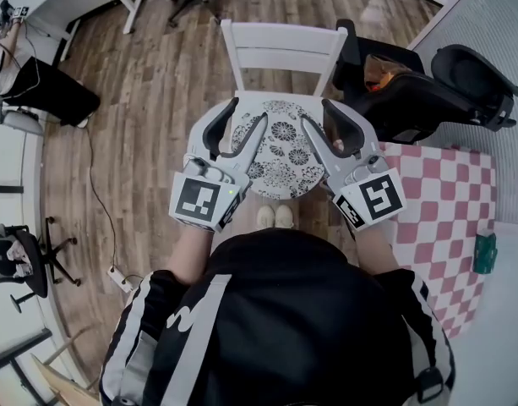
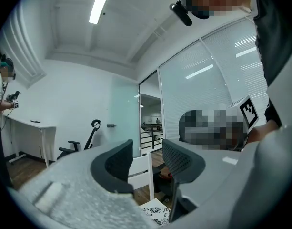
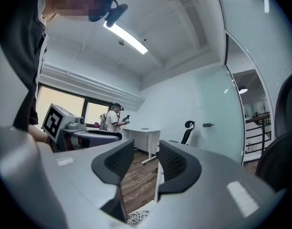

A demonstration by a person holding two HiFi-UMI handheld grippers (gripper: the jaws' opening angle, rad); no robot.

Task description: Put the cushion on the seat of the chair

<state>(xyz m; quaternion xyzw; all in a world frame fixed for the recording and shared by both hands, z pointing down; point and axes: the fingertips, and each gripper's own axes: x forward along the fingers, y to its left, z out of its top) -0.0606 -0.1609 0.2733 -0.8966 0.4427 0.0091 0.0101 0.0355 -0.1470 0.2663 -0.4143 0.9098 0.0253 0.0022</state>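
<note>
as left gripper (image 1: pixel 249 110) hovers, cushion (image 1: pixel 282 146) lies seemingly below.

**Cushion on chair seat**

Cushion (image 1: pixel 280 146): round and flat, with a white ground and a dense black floral print of large rosettes among smaller leafy scrollwork. It lay level on the seat of the chair (image 1: pixel 284 56), pattern side up, roughly centred. It covered nearly the whole seat. Its far edge sat just short of the backrest, and its near edge reached the seat's front. Both side margins were partly hidden in the head view. No folds or lifted edges were visible.

Chair: white and wooden, standing upright. The straight backrest had two square posts joined by broad horizontal rails. It faced the person, with the backrest on the far side.
</note>
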